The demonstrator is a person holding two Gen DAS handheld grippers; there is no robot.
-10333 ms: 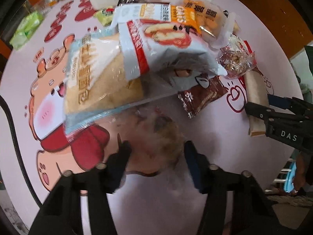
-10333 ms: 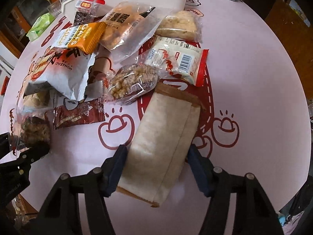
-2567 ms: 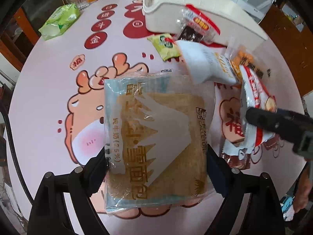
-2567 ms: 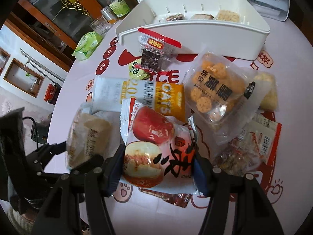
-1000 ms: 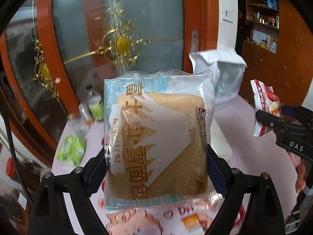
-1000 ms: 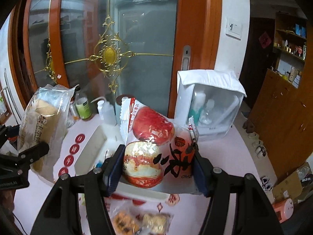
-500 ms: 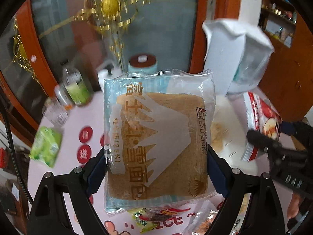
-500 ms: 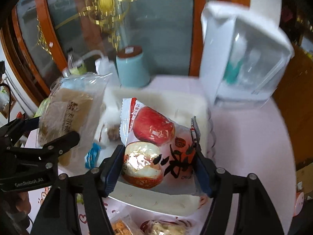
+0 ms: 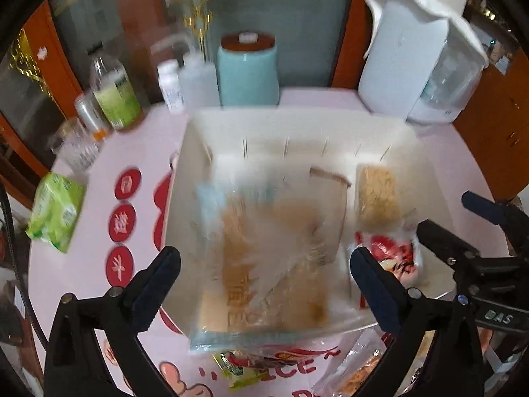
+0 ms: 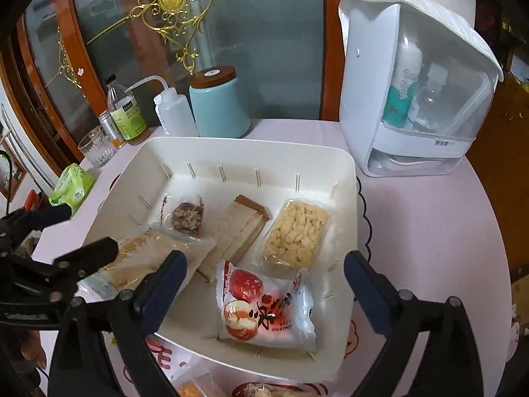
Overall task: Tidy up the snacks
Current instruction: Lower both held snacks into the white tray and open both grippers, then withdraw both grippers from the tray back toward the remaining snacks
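My left gripper (image 9: pixel 264 278) hangs over the near left of the white bin (image 9: pixel 185 172), its jaws opening. The blurred bread packet (image 9: pixel 264 258) is dropping out from between its fingers, free of the pads. In the right wrist view the bread packet (image 10: pixel 148 261) lies against the bin's (image 10: pixel 248 145) near left wall. My right gripper (image 10: pixel 264 284) is also opening, and the red-and-white apple snack packet (image 10: pixel 264 311) rests loose on the bin floor below it. A dark nut packet (image 10: pixel 186 216), a brown paper packet (image 10: pixel 238 231) and a yellow puffed snack (image 10: pixel 294 231) lie further in.
Behind the bin stand a teal canister (image 10: pixel 218 106), a squeeze bottle (image 10: pixel 175 115), a green-labelled bottle (image 10: pixel 127 115), a glass (image 10: pixel 96 147) and a white cosmetics case (image 10: pixel 416 82). A green tissue pack (image 9: pixel 56 211) lies left. More snack packets (image 9: pixel 357 370) lie on the pink table in front.
Both grippers came down over the bin and their jaws widened. The bread packet and the apple packet left the pads and went into the bin.
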